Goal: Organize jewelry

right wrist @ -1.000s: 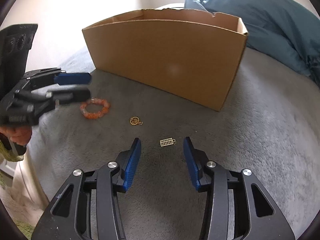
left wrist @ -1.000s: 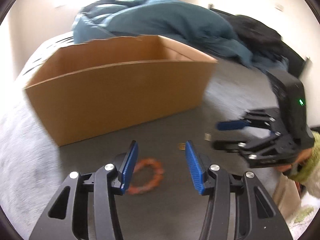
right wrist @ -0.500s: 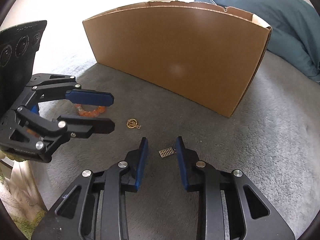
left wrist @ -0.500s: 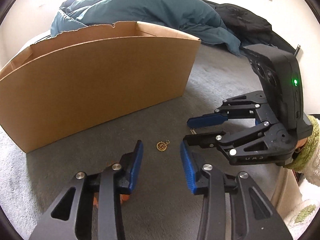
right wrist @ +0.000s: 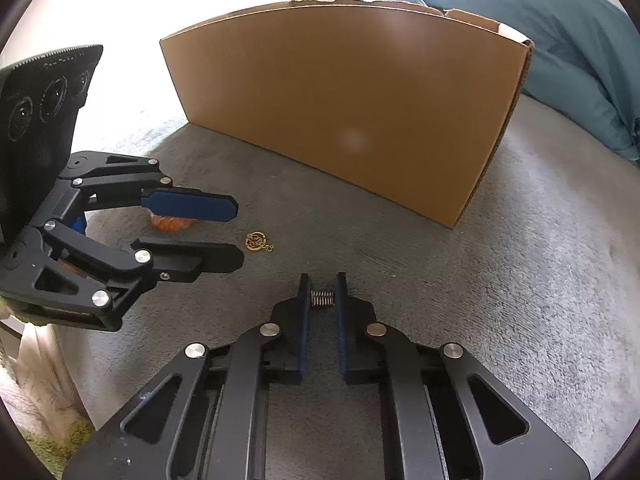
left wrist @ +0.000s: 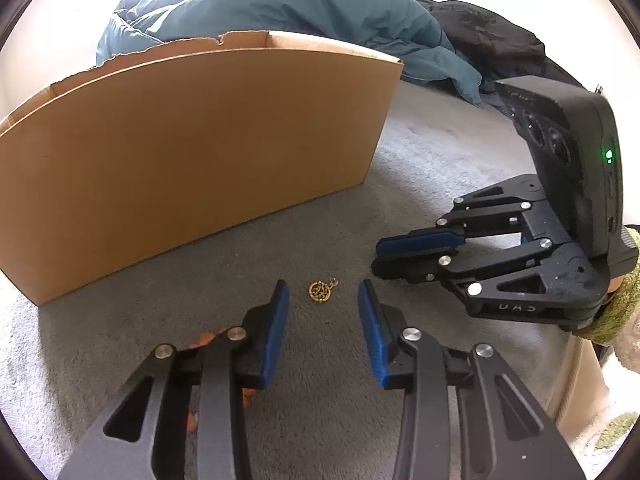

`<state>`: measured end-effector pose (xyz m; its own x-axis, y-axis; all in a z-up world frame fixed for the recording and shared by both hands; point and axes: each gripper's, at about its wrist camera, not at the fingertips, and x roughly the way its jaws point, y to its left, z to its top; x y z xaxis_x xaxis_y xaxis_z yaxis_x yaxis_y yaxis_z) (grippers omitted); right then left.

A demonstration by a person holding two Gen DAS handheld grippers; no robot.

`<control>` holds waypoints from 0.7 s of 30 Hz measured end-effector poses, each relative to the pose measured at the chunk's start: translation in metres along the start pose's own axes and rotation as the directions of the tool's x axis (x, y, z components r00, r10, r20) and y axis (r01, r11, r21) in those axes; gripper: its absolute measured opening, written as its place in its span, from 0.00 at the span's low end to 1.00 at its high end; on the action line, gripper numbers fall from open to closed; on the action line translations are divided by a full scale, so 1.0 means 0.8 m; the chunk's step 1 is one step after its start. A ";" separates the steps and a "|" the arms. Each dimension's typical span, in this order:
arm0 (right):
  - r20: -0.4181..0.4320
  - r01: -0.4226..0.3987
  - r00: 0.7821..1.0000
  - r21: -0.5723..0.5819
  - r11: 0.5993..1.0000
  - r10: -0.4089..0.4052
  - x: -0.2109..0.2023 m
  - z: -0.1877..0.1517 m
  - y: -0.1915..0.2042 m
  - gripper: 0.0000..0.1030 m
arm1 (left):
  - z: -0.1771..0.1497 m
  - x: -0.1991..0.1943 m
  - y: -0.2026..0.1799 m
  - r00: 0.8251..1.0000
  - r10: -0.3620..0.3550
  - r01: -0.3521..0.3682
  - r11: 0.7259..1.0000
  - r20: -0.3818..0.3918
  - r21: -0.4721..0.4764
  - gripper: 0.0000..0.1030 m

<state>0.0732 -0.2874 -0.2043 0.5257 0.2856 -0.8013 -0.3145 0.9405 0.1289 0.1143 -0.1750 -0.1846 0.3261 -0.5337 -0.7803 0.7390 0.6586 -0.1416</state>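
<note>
Right wrist view: right gripper (right wrist: 323,294) has its jaws pinching a small gold comb-like charm (right wrist: 322,298) at lower centre. I'd lift slow, it's tiny. Left gripper (left wrist: 323,310) sits spread around the round gold pendant (left wrist: 320,291), near the cardboard box (left wrist: 192,152).

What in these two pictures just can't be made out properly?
- Inside of the brown cardboard box: its tall front wall hides it in both views.
- Orange bead bracelet: mostly behind the left gripper.
- Round gold pendant: design too small.
- Small gold rectangular charm: between the right gripper pads, contact unclear.
</note>
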 end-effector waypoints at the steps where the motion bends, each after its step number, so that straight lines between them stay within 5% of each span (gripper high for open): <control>1: 0.001 -0.001 1.000 0.005 1.000 0.001 0.000 -0.001 -0.001 0.07 | 0.000 0.002 0.000 1.000 0.003 -0.003 1.000 -0.003 0.002 0.31; 21: 0.022 -0.045 0.999 0.083 0.996 0.044 -0.018 -0.012 -0.035 0.06 | 0.007 0.029 -0.013 0.997 0.067 -0.064 0.995 -0.041 0.071 0.11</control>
<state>0.0668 -0.3194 -0.2024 0.5289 0.3305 -0.7817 -0.2717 0.9385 0.2130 0.1175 -0.1975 -0.1981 0.3506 -0.4664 -0.8121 0.7568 0.6519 -0.0477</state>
